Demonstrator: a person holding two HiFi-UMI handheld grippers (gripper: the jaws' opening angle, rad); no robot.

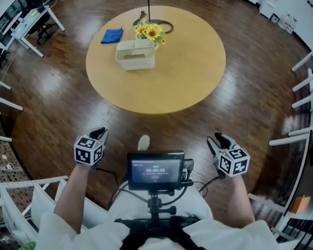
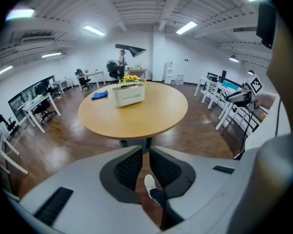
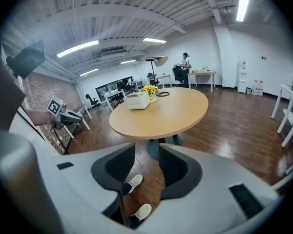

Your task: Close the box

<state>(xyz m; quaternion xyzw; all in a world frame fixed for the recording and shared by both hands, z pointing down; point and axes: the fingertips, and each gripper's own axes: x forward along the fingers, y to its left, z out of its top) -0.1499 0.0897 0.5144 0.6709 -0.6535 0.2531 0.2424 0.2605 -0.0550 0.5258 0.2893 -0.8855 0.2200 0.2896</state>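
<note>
A white box [image 1: 135, 54] with slotted sides stands on the far left part of a round wooden table [image 1: 188, 72]; it also shows as the white box [image 2: 128, 93] and the white box [image 3: 137, 100] in the gripper views. How its lid stands is too small to tell. Both grippers hang close to the person's body, well short of the table. My left gripper [image 1: 100, 133] has its jaws nearly together, a thin slit between them, holding nothing [image 2: 146, 152]. My right gripper [image 1: 217, 138] shows a wider gap and is also empty [image 3: 147, 152].
Sunflowers [image 1: 149, 32] stand right behind the box, a blue cloth [image 1: 112, 36] lies to its left. A screen [image 1: 155, 170] is mounted at the person's chest. White desks [image 1: 34, 22] line the left side, white racks [image 1: 308, 87] the right. Dark wood floor surrounds the table.
</note>
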